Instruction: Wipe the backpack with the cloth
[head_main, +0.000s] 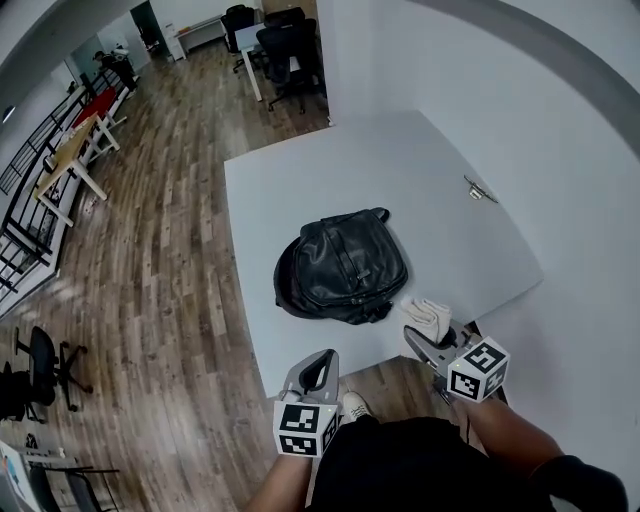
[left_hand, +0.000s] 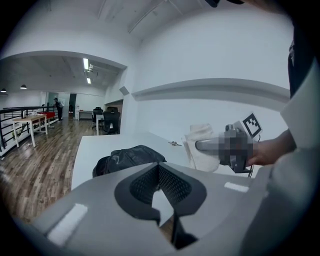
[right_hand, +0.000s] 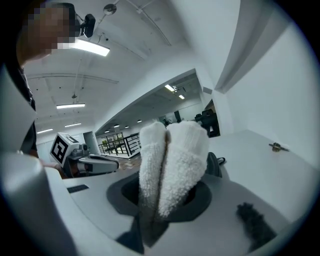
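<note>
Head view: black backpack lying on the bench near its front edge; left gripper off that edge.
Left gripper view: fingers together, holding nothing.
Right gripper view: right gripper, fingers clamped on folded white cloth.

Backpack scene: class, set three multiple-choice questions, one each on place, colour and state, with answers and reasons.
1. Where is the backpack? A. on a shelf B. on the white table C. on a sofa
2. The cloth's colour? A. white B. red C. blue
3. The right gripper is: A. open, empty B. shut on the cloth C. shut on a bottle
Answers: 1 B, the head view shows it lying on the tabletop; 2 A, white in every view; 3 B, its jaws pinch the folded cloth.
</note>
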